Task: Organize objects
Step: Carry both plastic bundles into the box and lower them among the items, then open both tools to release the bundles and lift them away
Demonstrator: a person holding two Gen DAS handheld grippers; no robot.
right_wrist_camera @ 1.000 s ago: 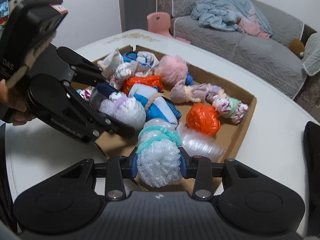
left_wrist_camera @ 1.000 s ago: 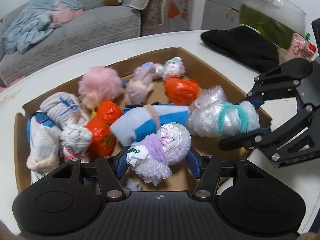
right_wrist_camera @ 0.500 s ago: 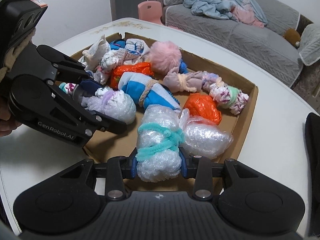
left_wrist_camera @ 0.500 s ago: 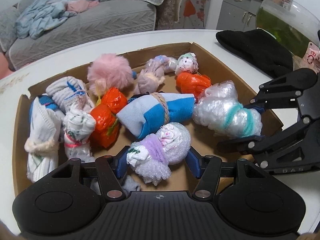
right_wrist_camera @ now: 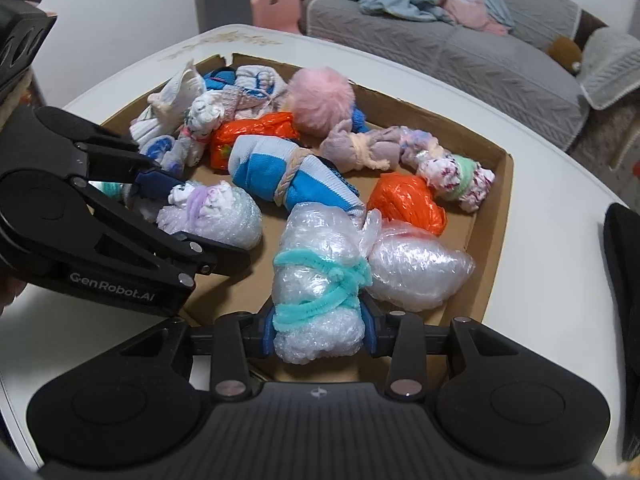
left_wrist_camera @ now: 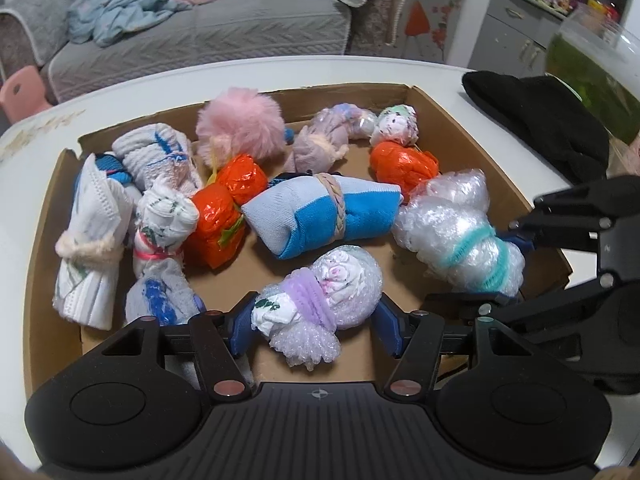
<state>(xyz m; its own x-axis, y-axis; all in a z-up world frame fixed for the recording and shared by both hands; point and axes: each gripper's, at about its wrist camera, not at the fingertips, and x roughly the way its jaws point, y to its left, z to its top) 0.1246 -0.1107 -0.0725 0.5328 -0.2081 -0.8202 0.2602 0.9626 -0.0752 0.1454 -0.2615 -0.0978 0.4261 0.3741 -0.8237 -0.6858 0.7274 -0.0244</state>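
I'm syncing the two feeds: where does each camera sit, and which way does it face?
Left wrist: on the left gripper, looking down into the cardboard box; its fingers flank the purple-tied bundle.
Right wrist: on the right gripper, facing the box; its fingers clamp the teal-tied bubble wrap.
Shared: box, both bundles, each other's gripper.

A white table (left_wrist_camera: 360,76) bears a cardboard tray (left_wrist_camera: 460,128) and, seemingly, black cloth (left_wrist_camera: 540,128).

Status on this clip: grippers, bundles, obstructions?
Left gripper around purple-banded bundle. Right gripper shut on teal-tied bubble wrap. Both over crowded cardboard tray.
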